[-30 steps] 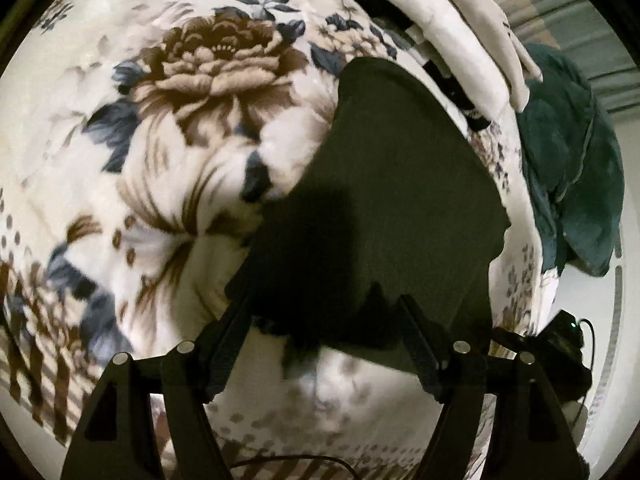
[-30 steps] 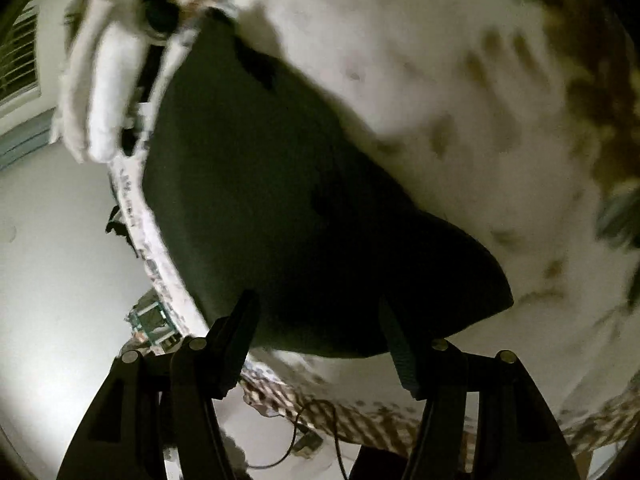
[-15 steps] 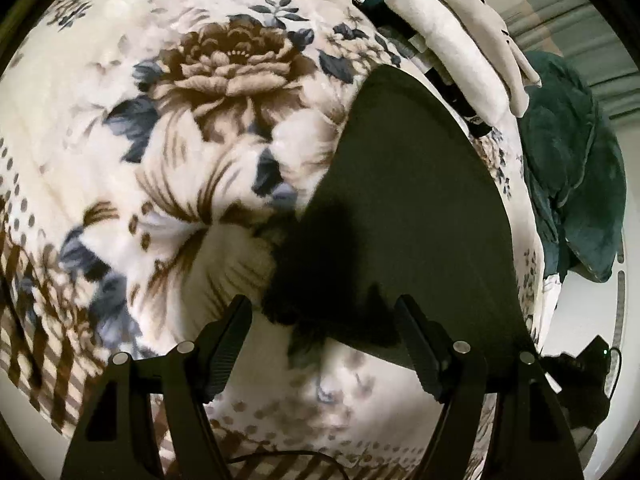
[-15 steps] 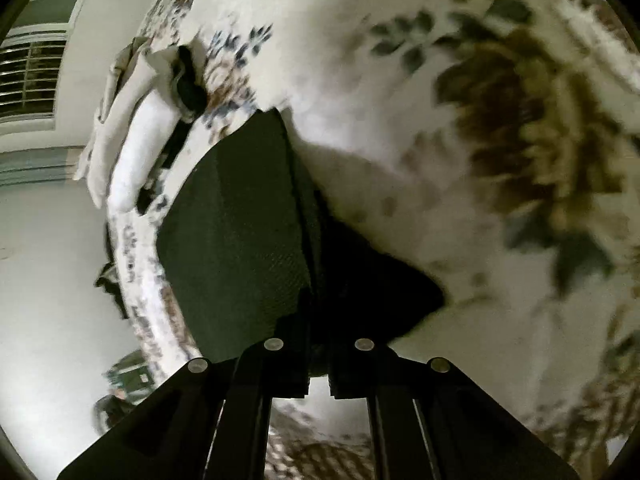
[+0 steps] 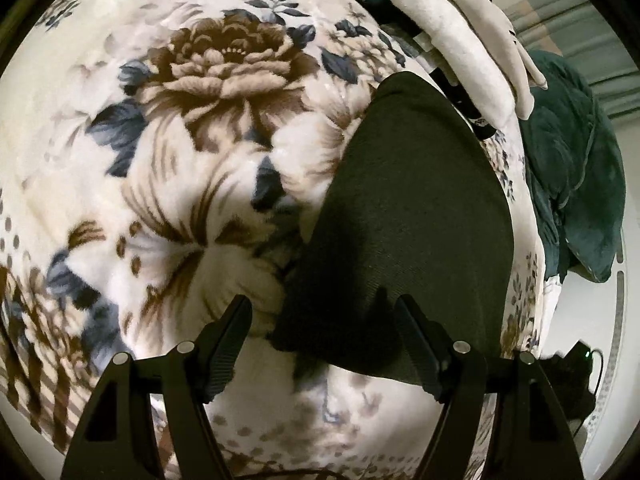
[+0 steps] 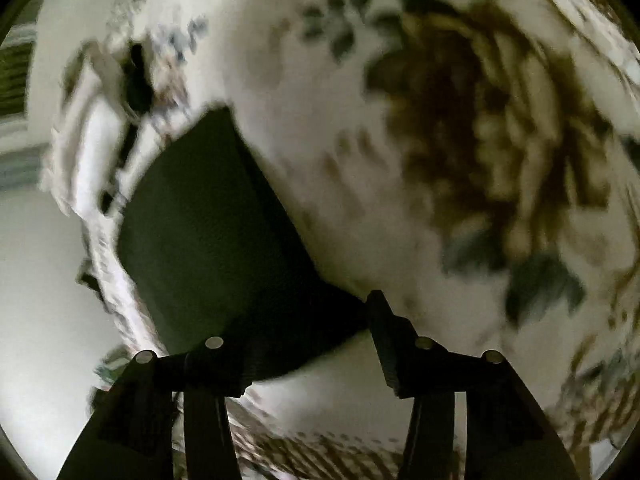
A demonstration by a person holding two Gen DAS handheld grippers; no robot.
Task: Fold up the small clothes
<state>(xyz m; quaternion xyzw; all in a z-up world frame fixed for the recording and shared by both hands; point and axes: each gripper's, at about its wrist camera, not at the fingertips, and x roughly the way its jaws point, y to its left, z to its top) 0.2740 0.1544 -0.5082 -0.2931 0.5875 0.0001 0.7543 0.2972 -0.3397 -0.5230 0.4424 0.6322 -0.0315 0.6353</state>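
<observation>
Lying flat on the floral blanket, near its edge, just below the stacked white garments: dark folded cloth. Hovering over its near corner, left gripper spread, gripping nothing. Opening over the same cloth, right gripper, nothing pinched. Likely handling as soft, light, limp; taking hold at a corner or hem.
</observation>
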